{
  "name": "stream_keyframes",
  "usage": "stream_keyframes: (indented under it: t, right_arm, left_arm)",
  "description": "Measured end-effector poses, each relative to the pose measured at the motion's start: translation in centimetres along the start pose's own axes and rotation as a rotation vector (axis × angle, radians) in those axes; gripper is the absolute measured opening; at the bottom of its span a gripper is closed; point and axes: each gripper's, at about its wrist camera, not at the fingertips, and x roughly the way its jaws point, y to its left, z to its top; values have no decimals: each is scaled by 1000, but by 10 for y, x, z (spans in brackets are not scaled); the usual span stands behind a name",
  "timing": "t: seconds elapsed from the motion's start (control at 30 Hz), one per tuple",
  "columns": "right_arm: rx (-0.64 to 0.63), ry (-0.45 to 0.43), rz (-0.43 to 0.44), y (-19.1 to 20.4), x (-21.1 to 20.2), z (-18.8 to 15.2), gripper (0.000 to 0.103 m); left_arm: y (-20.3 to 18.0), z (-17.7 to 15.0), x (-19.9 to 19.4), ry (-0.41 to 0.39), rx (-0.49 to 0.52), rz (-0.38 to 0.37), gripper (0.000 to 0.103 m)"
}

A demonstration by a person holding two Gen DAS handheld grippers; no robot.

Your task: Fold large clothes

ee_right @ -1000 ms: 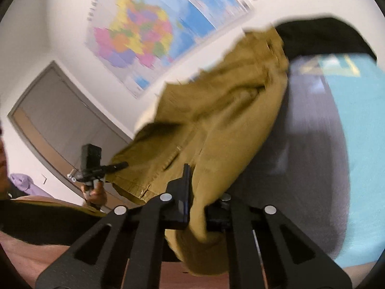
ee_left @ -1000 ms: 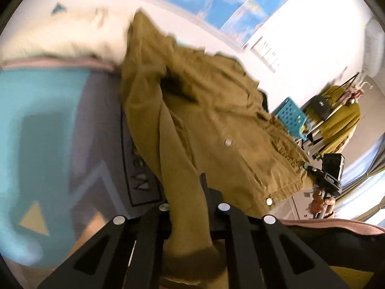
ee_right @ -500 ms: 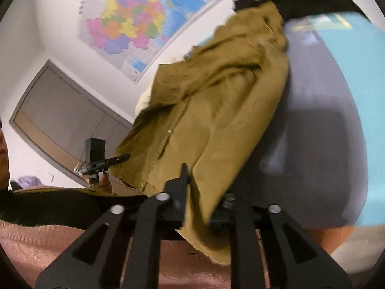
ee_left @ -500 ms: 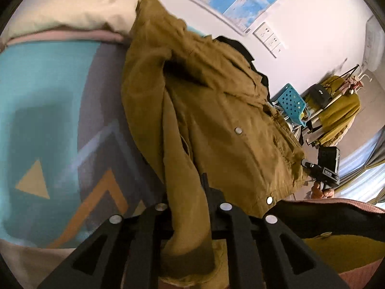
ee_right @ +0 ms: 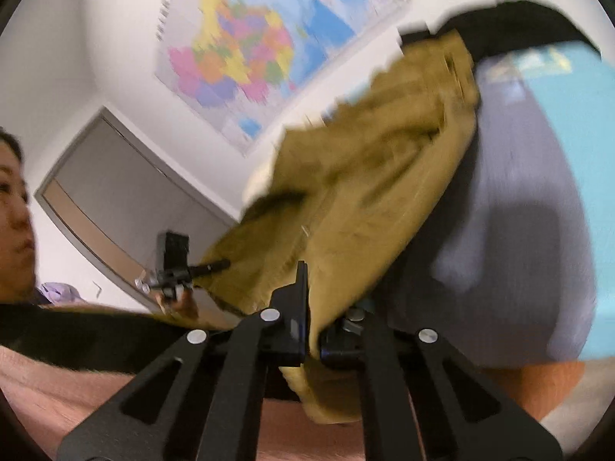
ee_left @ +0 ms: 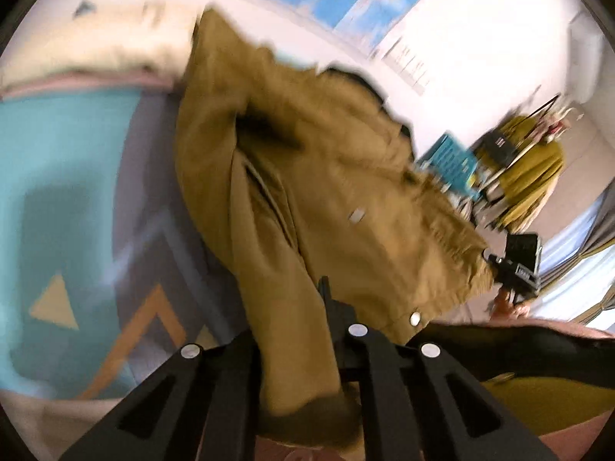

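A mustard-brown jacket (ee_left: 326, 192) with metal snap buttons hangs lifted above a bed with a teal and grey patterned cover (ee_left: 77, 199). My left gripper (ee_left: 303, 345) is shut on one sleeve or hem edge of the jacket. My right gripper (ee_right: 319, 330) is shut on another edge of the same jacket (ee_right: 365, 199), which spreads up and away from it. Both views are motion-blurred. The jacket's far end lies near a black garment (ee_right: 511, 27) at the head of the bed.
A cream pillow (ee_left: 107, 42) lies at the bed's head. A wall map (ee_right: 250, 50) hangs behind. A blue basket (ee_left: 449, 161) and a clothes rack with a yellow garment (ee_left: 534, 176) stand beyond the bed. The bed cover (ee_right: 538, 192) lies under the jacket.
Both grippers have kept their hold on the jacket and swung it; the views have tilted and blurred. The jacket sits a little lower and more spread over the bed.
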Motion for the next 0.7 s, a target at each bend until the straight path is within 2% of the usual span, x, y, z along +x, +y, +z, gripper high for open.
stream_keyframes:
  t: [0.1,0.23,0.33,0.43,0.7]
  right_arm:
    - [-51,-44,-18,17,-9,12,5]
    - [-32,-118,-9,18,-20,30,5]
    - [-29,-150,7,13,-24,43,4]
    - [-39,-166,4,17,-16,63,4]
    - [-27,-203,13,14,0,120,4]
  left_arm:
    - [-5,11,-17,-62,11,-5,6]
    - [3,23,-28,-110,-23,-26,6]
    - [6,33,-29,-122,-59,-48,7]
    - [4,43,-27,-129,-50,-31,7]
    - [7,94,-26,-138,-88,-33,9]
